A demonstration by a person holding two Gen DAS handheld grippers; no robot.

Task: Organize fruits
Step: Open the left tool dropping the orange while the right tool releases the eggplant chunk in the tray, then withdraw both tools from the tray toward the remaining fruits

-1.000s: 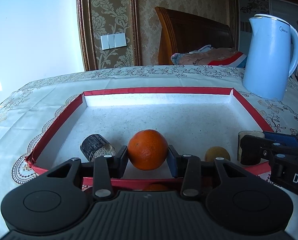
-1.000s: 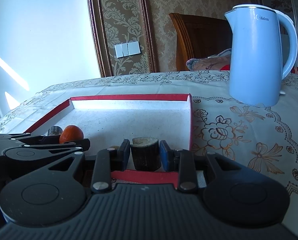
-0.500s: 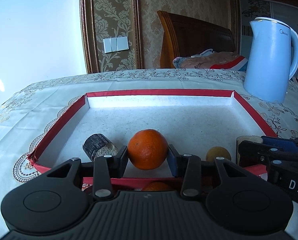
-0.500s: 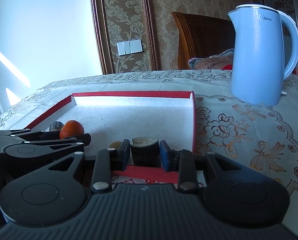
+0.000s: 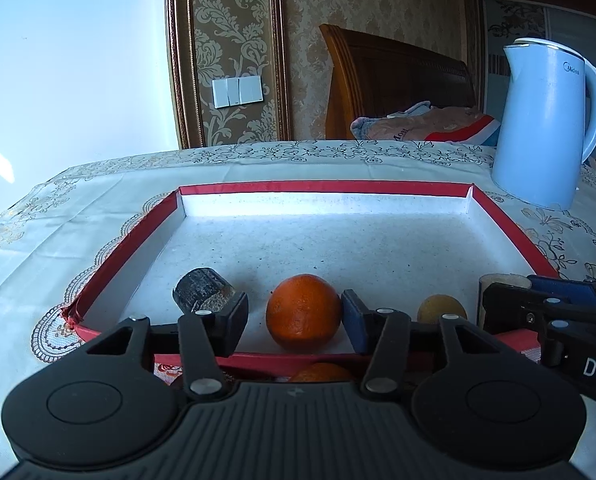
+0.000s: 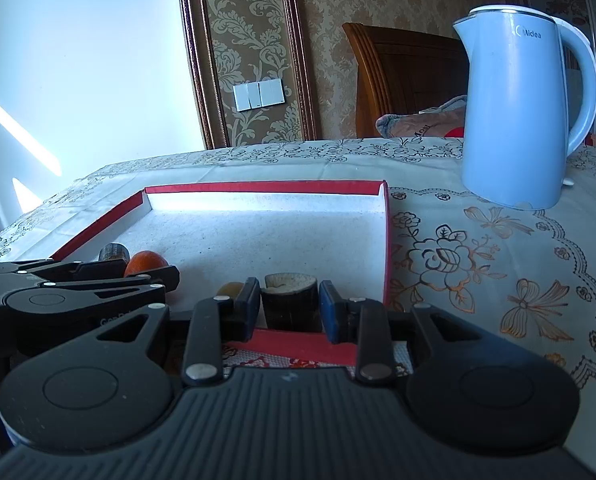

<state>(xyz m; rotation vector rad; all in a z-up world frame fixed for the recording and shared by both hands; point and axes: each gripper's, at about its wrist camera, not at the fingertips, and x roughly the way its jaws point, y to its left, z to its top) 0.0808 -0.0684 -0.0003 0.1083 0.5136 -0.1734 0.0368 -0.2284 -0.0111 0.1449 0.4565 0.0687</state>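
An orange (image 5: pixel 301 312) rests on the white floor of the red-rimmed tray (image 5: pixel 321 189), near its front edge. My left gripper (image 5: pixel 294 314) straddles it with its jaws opening. There is a clear gap at the left pad, and the right pad is close to the peel. A dark cylinder piece (image 5: pixel 202 290) lies to the orange's left and a small yellow fruit (image 5: pixel 441 309) to its right. My right gripper (image 6: pixel 290 306) is shut on a second dark cylinder piece (image 6: pixel 292 304) with a pale cut top, held upright over the tray's front right corner.
A pale blue kettle (image 5: pixel 545 128) stands on the patterned tablecloth (image 6: pixel 477 264) behind and to the right of the tray. Another orange fruit (image 5: pixel 321 372) shows just outside the tray's front rim, under my left gripper. A wooden headboard and a wall lie beyond the table.
The left jaws have spread apart, letting go of the orange, which stays where it was in the tray. The right gripper and its piece have not moved.
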